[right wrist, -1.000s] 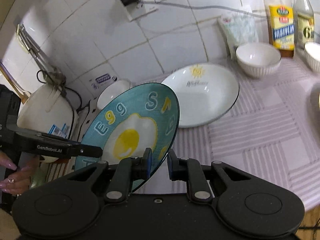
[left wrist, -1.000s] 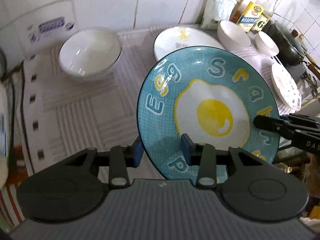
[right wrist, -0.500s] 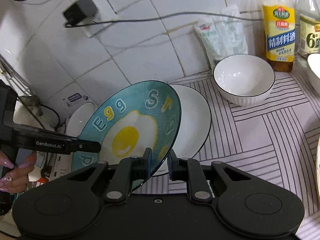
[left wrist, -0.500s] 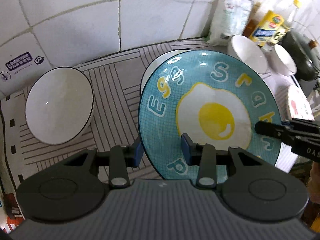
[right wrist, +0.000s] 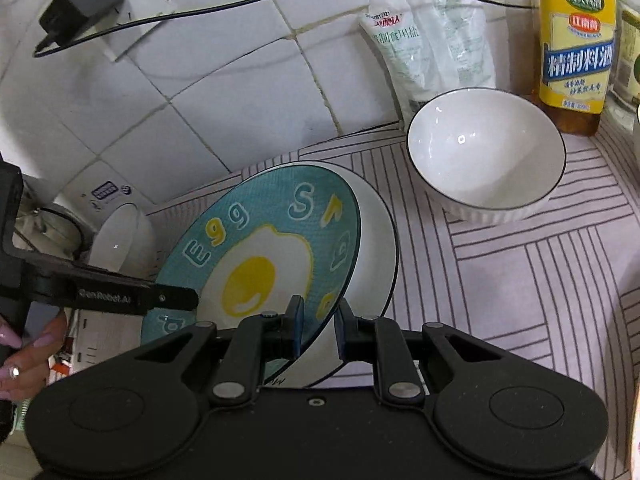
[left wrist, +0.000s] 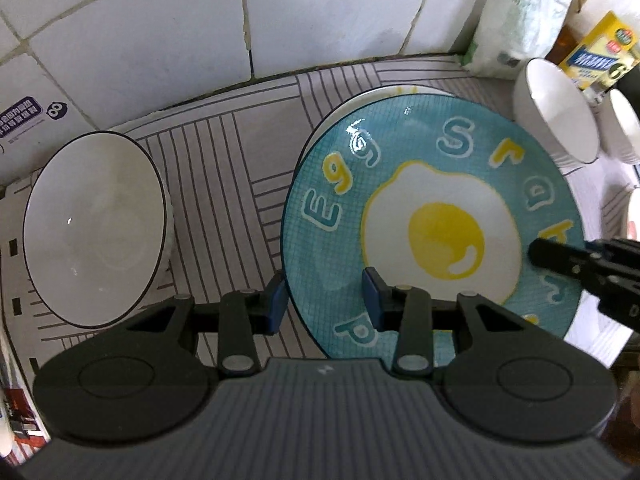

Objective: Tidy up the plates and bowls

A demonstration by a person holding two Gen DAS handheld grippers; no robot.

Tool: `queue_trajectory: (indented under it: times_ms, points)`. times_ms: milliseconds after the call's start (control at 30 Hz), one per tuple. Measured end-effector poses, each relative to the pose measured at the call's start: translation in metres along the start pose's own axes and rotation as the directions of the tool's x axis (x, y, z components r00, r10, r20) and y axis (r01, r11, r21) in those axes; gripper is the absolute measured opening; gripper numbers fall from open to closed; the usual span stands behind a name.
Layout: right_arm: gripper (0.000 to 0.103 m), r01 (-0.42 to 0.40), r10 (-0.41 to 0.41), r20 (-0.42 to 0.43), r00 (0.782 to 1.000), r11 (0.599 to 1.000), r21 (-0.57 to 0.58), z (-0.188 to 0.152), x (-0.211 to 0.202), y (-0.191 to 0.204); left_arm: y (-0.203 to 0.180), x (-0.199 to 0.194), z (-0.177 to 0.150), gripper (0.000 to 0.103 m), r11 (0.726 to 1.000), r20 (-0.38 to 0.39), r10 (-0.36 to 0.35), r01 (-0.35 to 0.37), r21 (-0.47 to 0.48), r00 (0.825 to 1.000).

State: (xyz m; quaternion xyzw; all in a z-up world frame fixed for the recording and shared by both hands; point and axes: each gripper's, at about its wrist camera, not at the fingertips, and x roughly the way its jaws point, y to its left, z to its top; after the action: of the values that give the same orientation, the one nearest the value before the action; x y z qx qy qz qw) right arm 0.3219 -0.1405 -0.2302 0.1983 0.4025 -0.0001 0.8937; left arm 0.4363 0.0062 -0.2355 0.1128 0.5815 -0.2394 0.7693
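Note:
A teal plate with a fried-egg picture [left wrist: 432, 224] [right wrist: 264, 256] is held low over a white plate [left wrist: 348, 108] [right wrist: 376, 240] on the striped mat. My left gripper [left wrist: 324, 300] is shut on the teal plate's near-left rim. My right gripper [right wrist: 318, 330] is shut on its opposite rim and shows in the left wrist view [left wrist: 580, 268]. A white bowl [left wrist: 96, 224] [right wrist: 116, 240] sits to the left of the plates. Another white bowl [right wrist: 484, 152] [left wrist: 556, 108] sits to the right.
A tiled wall runs behind the mat. Seasoning packets [right wrist: 432, 36] and a cooking wine bottle [right wrist: 576, 40] stand against it at the right. A power adapter with cable [right wrist: 80, 4] hangs on the wall. More white bowls [left wrist: 624, 124] sit at the far right.
Both grippers carried the teal plate forward and down, so it now hovers close over the white plate. Both kept their hold.

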Motion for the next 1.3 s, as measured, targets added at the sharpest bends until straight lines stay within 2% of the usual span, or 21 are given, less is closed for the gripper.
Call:
queue_trajectory:
  times_ms: [133, 233, 367, 433, 533, 600, 733, 833, 1033, 1133, 1300]
  points:
    - [0.020, 0.036, -0.036, -0.007, 0.999, 0.999, 0.014, 0.003, 0.004, 0.000, -0.008, 0.004, 0.003, 0.037, 0.999, 0.003, 0.027, -0.027, 0.017, 1.000]
    - [0.021, 0.106, -0.106, -0.017, 0.994, 0.994, -0.011, 0.001, 0.008, 0.008, -0.013, 0.009, 0.004, 0.036, 0.999, -0.020, 0.031, -0.030, 0.029, 0.999]
    - [0.031, 0.192, -0.194, -0.013, 0.981, 0.978, -0.087, -0.003, 0.012, 0.027, -0.018, 0.007, 0.000, 0.037, 0.997, 0.001, 0.063, -0.062, 0.055, 0.998]
    - [0.034, 0.240, -0.243, -0.013, 0.970, 0.964, -0.115, -0.005, 0.014, 0.038, -0.016, 0.006, 0.000, 0.037, 0.997, 0.001, 0.060, -0.060, 0.048, 0.998]
    - [0.038, 0.339, -0.348, -0.025, 0.937, 0.924, -0.179, -0.009, 0.020, 0.051, -0.017, 0.004, -0.002, 0.036, 0.997, 0.000, 0.059, -0.059, 0.047, 0.998]
    - [0.038, 0.360, -0.370, -0.026, 0.928, 0.915, -0.182, -0.014, 0.024, 0.053, -0.019, 0.003, -0.004, 0.036, 0.996, 0.007, 0.064, -0.065, 0.055, 0.998]
    - [0.038, 0.367, -0.368, 0.024, 0.929, 0.914, -0.173, -0.023, 0.023, 0.051, -0.023, -0.005, -0.010, 0.036, 0.996, 0.017, 0.054, -0.056, 0.074, 0.998]
    - [0.038, 0.346, -0.341, 0.058, 0.938, 0.924, -0.164, -0.030, 0.011, 0.051, -0.026, -0.020, -0.016, 0.036, 0.994, 0.037, 0.037, -0.040, 0.099, 0.999]
    - [0.038, 0.247, -0.230, 0.153, 0.961, 0.964, -0.099, -0.046, -0.045, 0.048, -0.036, -0.070, -0.028, 0.039, 0.984, 0.086, 0.016, -0.031, 0.176, 0.996]
    - [0.040, 0.241, -0.216, 0.216, 0.952, 0.966, -0.098, -0.057, -0.075, 0.055, -0.047, -0.095, -0.037, 0.041, 0.971, 0.117, 0.017, -0.045, 0.237, 0.993]
    - [0.040, 0.245, -0.217, 0.272, 0.937, 0.967, -0.072, -0.076, -0.120, 0.062, -0.061, -0.141, -0.062, 0.046, 0.943, 0.175, -0.070, 0.007, 0.334, 0.982]
